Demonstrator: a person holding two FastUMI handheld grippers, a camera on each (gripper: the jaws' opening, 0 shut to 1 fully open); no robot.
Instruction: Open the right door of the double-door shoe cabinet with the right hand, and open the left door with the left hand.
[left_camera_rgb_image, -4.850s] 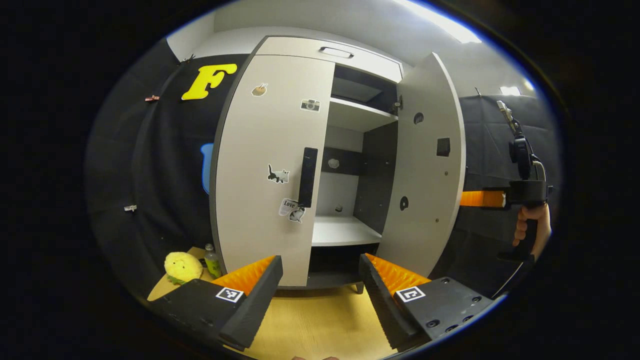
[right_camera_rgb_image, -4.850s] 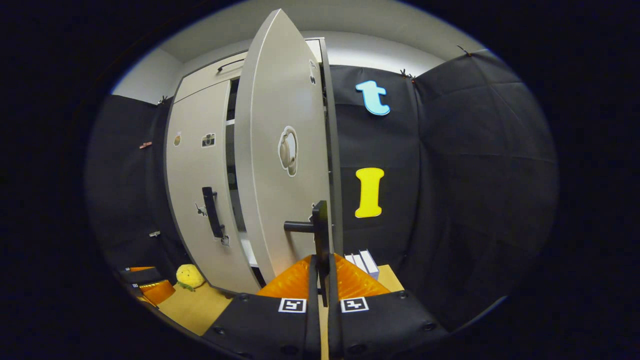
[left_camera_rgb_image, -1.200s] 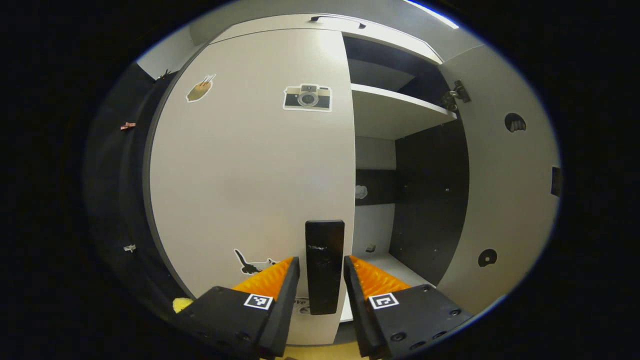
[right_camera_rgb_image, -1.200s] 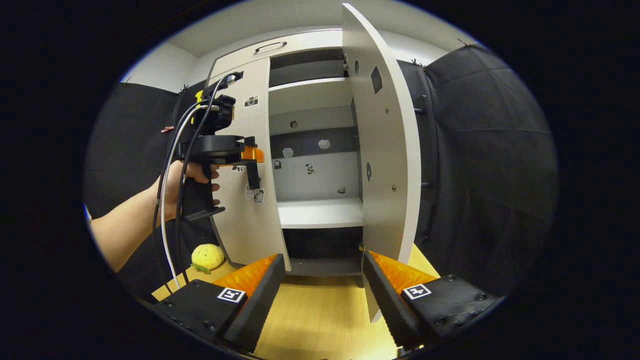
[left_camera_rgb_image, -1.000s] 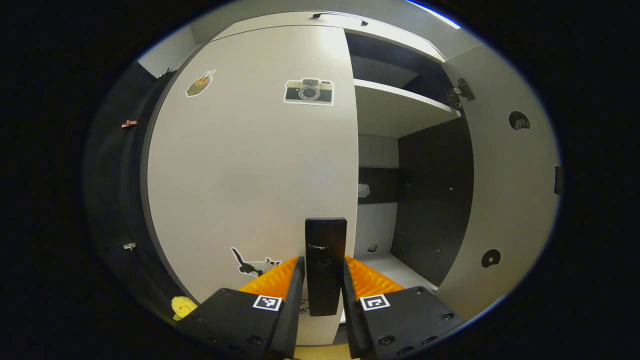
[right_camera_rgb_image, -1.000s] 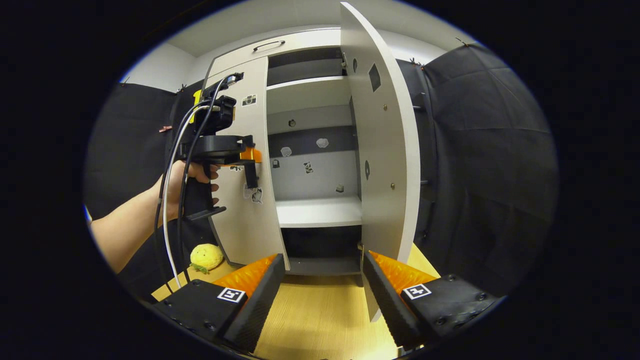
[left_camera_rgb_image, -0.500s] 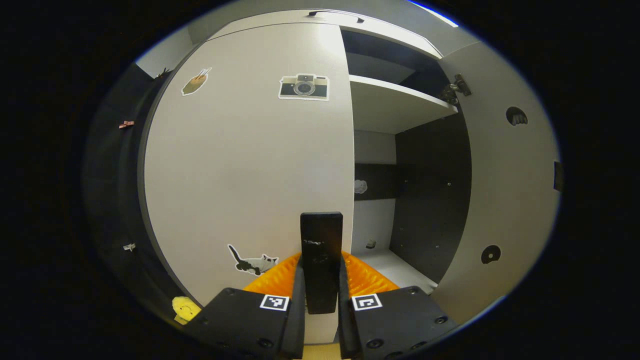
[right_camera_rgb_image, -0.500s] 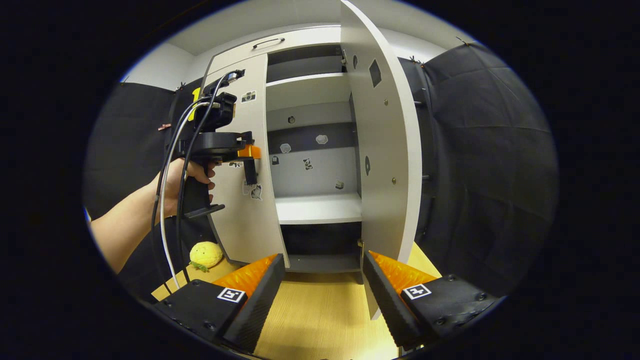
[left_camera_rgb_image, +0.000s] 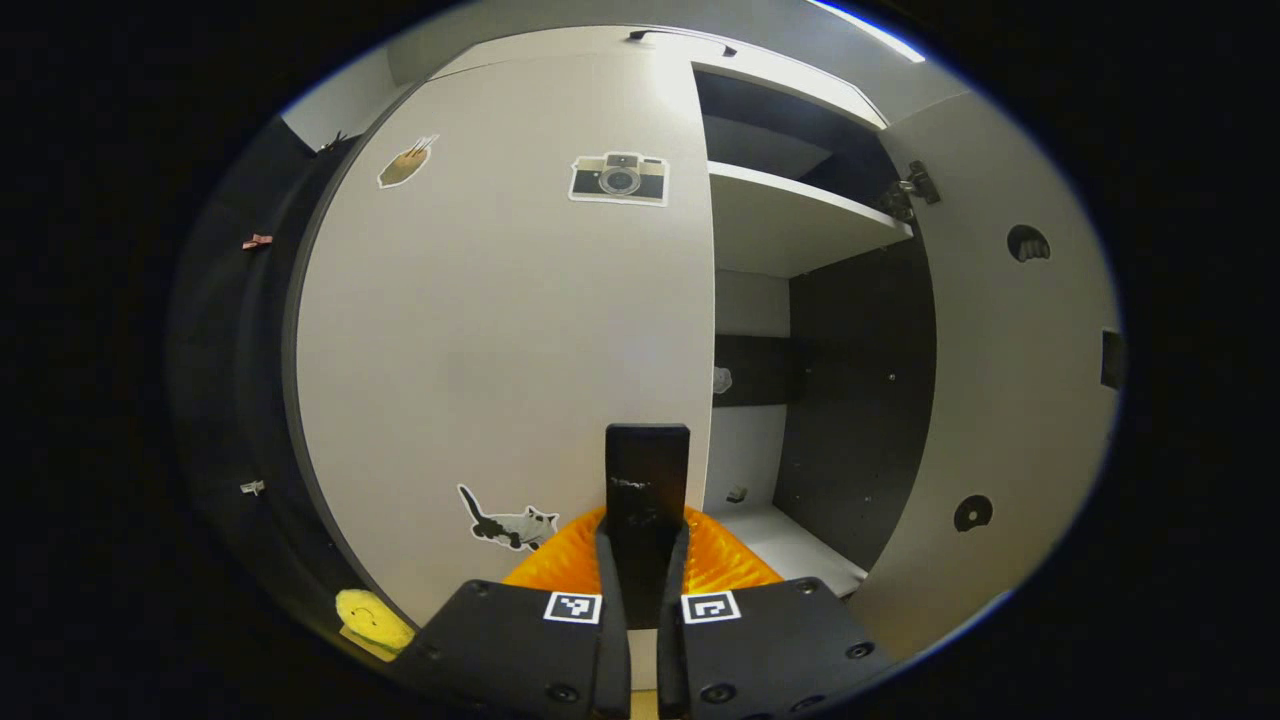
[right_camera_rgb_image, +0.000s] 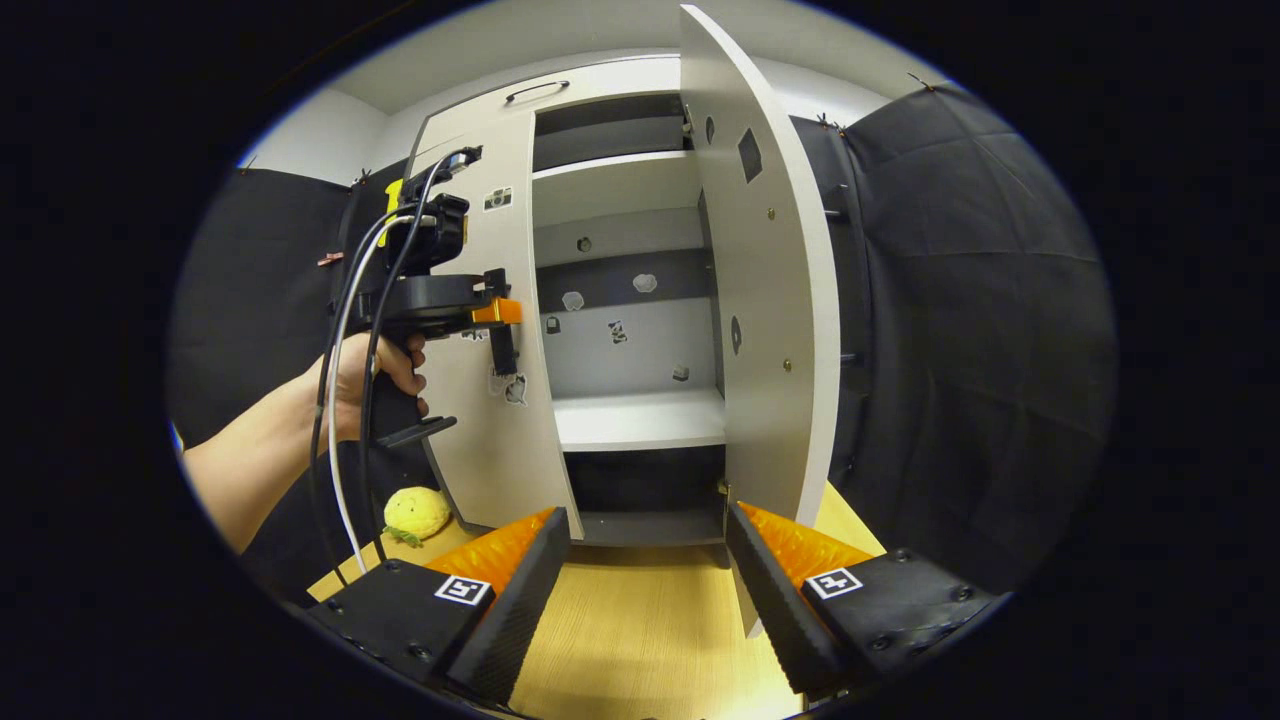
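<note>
The left tool (left_camera_rgb_image: 640, 560) is clamped on the dark upright handle (left_camera_rgb_image: 646, 480) of the shoe cabinet's left door (left_camera_rgb_image: 500, 330), one finger pressed to each side of the bar. That door lies flat against the cabinet front, closed or very nearly so, with a camera sticker (left_camera_rgb_image: 619, 179) near its top and a cat sticker (left_camera_rgb_image: 508, 523) just left of the handle. In the right gripper view the same tool (right_camera_rgb_image: 497, 312) sits at the handle, held in a person's hand (right_camera_rgb_image: 372, 380) with cables trailing from its body.

The right door (right_camera_rgb_image: 765, 300) stands swung wide open, edge-on toward the right tool, showing pale shelves (right_camera_rgb_image: 640, 418) and a dark back panel inside. The right tool (right_camera_rgb_image: 647, 560) holds nothing; its fingers are spread wide apart above the wooden table (right_camera_rgb_image: 640, 640), low in front of the cabinet. A yellow plush toy (right_camera_rgb_image: 416, 513) rests on the table beside the left door's lower corner.
</note>
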